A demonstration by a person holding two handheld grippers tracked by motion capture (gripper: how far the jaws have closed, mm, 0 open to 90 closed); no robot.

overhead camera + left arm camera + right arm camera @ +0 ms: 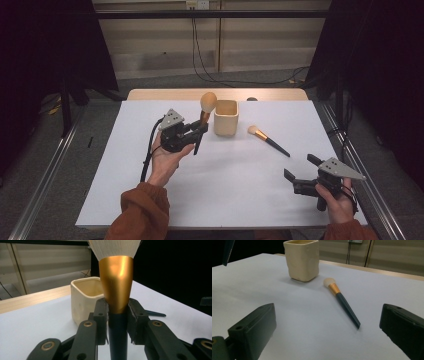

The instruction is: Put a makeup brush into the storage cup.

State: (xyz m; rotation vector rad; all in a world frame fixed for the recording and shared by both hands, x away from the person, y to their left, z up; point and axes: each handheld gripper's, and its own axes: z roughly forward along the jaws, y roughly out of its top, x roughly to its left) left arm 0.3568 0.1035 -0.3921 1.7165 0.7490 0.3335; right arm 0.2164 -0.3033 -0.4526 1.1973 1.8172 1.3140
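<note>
My left gripper is shut on a large makeup brush, held upright with its round bristle head up, just left of the cream square cup. In the left gripper view the jaws clamp the large makeup brush where its gold collar meets the dark handle, with the cream cup behind. A smaller makeup brush lies flat on the white sheet, right of the cup. My right gripper stands open near the front right, and the smaller brush lies ahead between its jaws, with the cup beyond it.
A white sheet covers the table, whose wooden far edge shows at the back. Dark curtains hang on both sides. Cables run down the back wall to the floor.
</note>
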